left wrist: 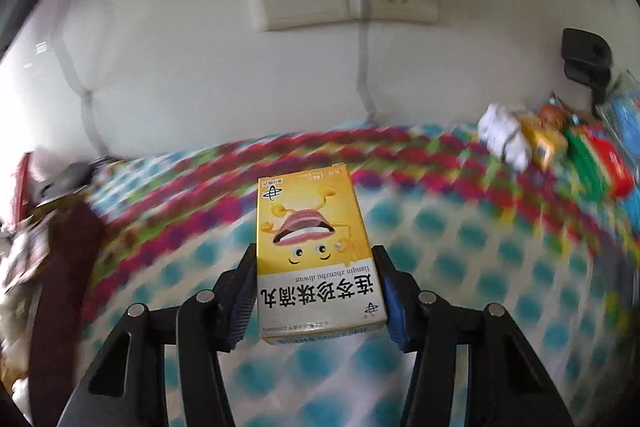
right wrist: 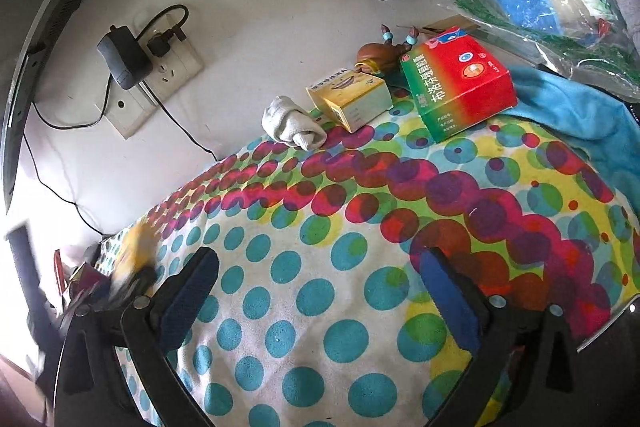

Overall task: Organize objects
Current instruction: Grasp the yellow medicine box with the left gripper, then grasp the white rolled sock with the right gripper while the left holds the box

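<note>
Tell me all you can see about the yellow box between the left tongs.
The yellow box is a small carton, seemingly cardboard, with a cartoon face, an open mouth and black Chinese lettering on a white band, all upside down in this view. It looks closed and undamaged. The left tongs press its two long sides with blue pads above the dotted cloth.

The yellow cardboard medicine box point(left wrist: 316, 251) reads "连芩珍珠滴丸" and "lianqin zhenzhu diwan"; the red-and-green box point(right wrist: 460, 83) has Chinese lettering too distorted to read surely.

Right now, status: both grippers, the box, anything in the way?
Left gripper shut on yellow medicine box, lifted over the dotted cloth. Right gripper open, empty. Other items piled by the wall; cloth ahead clear.
</note>
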Demonstrator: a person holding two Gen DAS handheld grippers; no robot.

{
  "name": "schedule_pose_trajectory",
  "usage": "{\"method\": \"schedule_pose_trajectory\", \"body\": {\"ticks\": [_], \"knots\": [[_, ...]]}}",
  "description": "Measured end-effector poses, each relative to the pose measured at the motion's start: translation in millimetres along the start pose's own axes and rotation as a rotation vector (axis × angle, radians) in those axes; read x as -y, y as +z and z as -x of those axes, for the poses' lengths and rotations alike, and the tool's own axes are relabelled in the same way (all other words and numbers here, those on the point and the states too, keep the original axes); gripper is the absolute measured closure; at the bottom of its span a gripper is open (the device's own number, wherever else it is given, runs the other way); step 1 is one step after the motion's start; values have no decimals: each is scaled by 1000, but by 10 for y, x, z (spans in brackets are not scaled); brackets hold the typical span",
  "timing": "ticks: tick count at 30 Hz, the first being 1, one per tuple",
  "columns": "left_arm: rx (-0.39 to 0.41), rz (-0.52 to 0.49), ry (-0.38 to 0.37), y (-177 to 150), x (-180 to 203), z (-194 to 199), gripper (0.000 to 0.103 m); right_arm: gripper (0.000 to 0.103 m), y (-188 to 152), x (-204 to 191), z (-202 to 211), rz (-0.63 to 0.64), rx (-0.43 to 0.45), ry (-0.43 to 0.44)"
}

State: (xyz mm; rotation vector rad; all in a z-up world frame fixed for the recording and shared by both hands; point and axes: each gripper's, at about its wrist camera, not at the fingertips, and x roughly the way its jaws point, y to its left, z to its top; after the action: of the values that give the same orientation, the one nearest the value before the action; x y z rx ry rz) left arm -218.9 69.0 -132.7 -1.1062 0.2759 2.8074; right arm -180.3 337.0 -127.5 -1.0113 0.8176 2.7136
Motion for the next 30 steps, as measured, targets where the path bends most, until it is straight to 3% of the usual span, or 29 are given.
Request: {"method": "schedule_pose_trajectory", "body": {"ticks": [4,7,13,18,20,22,30], "knots": [[24,23,29,-357,-431,269,48,0,-10,-58,-52,28,-30,-18],[59,64,23,-429,-593,415,48,0,-16,-215,-160,96,-59,-74],[82,34,-4,-404,-491,454,48,0,206,-734,-502,376,-33,-127],[36,118,-30,-395,-631,339,48,0,542,-678,-917,331,-67,-183],[48,134,-32,-401,-656,353,48,5,594,-674,-1068,319,-109,-152],[59,124,-30,-401,-629,373,48,29,630,-720,-1212,336,-142,-171],[70,101,-24,-402,-592,384,48,38,737,-781,-1400,358,-135,-229]]}}
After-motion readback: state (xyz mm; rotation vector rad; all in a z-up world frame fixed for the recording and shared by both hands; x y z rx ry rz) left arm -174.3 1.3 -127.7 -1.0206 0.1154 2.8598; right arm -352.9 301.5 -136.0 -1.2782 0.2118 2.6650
